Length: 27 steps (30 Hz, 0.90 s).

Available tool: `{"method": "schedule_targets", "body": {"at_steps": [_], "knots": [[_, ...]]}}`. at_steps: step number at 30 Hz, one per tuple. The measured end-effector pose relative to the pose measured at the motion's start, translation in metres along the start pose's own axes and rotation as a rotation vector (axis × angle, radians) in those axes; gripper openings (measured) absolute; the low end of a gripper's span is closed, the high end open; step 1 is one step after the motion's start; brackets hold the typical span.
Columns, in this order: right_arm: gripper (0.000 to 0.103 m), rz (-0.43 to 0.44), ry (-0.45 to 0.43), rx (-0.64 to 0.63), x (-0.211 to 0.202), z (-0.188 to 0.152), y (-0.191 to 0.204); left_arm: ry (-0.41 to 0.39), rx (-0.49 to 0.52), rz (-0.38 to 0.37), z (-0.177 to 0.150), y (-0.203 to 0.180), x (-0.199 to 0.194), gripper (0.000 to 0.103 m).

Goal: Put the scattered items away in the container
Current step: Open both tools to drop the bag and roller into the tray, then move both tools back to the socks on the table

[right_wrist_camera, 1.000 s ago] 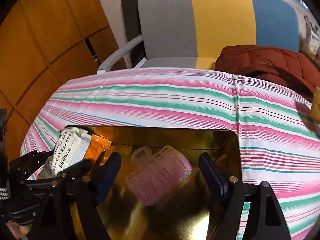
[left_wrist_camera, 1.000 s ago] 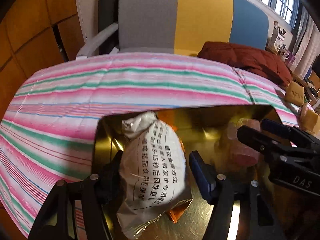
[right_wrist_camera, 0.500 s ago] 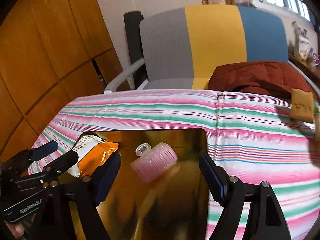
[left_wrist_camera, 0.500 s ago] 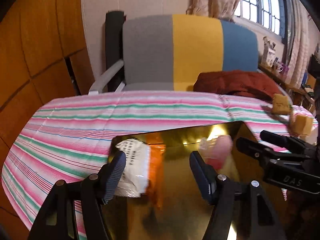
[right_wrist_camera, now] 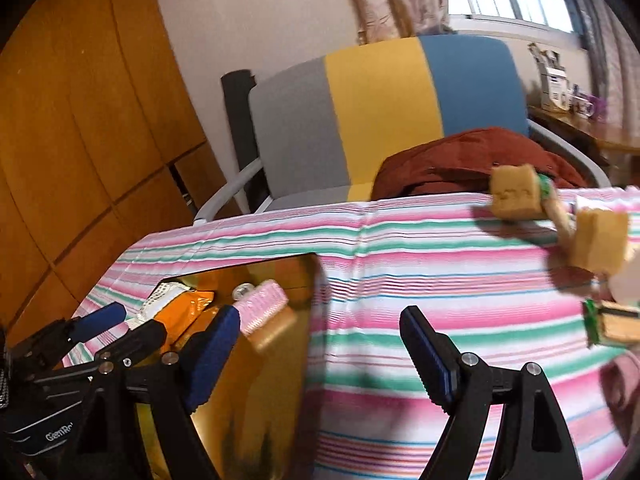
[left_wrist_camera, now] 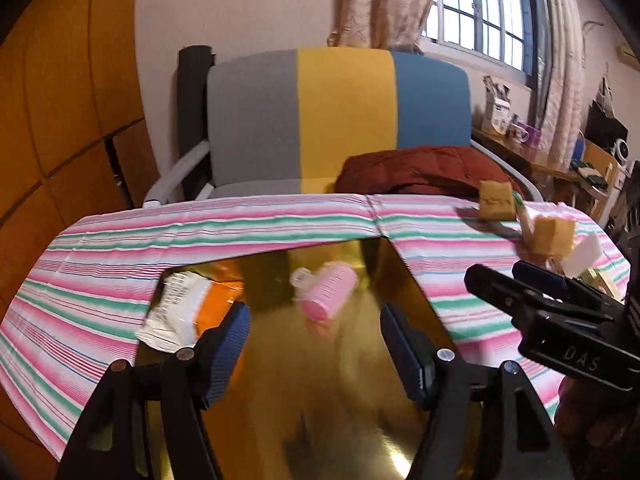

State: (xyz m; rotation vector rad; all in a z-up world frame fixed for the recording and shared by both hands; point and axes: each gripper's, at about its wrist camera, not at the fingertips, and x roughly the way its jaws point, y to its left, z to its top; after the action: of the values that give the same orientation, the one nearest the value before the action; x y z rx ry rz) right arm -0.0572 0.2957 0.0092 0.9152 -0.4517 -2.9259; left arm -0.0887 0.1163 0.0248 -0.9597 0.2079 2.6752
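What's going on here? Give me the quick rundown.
A person with a gripper in each hand is tidying scattered items into a gold tray on a striped tablecloth. A snack packet and a pink hair roller already lie in the tray. The left gripper and the right gripper are both open and empty. Yellow sponge blocks and other small items are on the cloth to the right, outside the tray.

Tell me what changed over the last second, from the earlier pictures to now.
The left hand-held gripper let go of the snack packet, which now lies in the gold tray, and backed off with its jaws open and empty. The right hand-held gripper, also open, swung right from over the tray to the striped cloth, toward the sponges. The pink hair roller stayed in the tray.
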Motion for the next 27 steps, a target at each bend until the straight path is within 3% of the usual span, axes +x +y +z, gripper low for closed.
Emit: {"method": "schedule_targets", "body": {"at_steps": [6, 10, 14, 16, 18, 21, 27], "knots": [[0.084, -0.045, -0.018, 0.067, -0.025, -0.015, -0.036, 0.014, 0.087, 0.030, -0.009, -0.041, 0.001, 0.069], [0.084, -0.097, -0.032, 0.088, -0.047, -0.030, -0.063, 0.051, 0.124, -0.008, -0.015, -0.066, 0.001, 0.069], [0.085, -0.146, -0.040, 0.122, -0.068, -0.044, -0.092, 0.037, 0.196, -0.040, -0.028, -0.102, -0.003, 0.069], [0.085, -0.174, -0.043, 0.140, -0.078, -0.052, -0.106, 0.037, 0.217, -0.105, -0.036, -0.117, -0.005, 0.069], [0.085, -0.212, -0.043, 0.161, -0.090, -0.060, -0.121, 0.052, 0.213, -0.221, -0.043, -0.127, -0.004, 0.069], [0.086, -0.259, -0.055, 0.192, -0.109, -0.070, -0.144, 0.133, 0.190, -0.382, -0.049, -0.141, 0.005, 0.069], [0.086, -0.332, -0.093, 0.233, -0.145, -0.086, -0.183, 0.161, 0.262, -0.474, -0.064, -0.179, 0.004, 0.067]]}}
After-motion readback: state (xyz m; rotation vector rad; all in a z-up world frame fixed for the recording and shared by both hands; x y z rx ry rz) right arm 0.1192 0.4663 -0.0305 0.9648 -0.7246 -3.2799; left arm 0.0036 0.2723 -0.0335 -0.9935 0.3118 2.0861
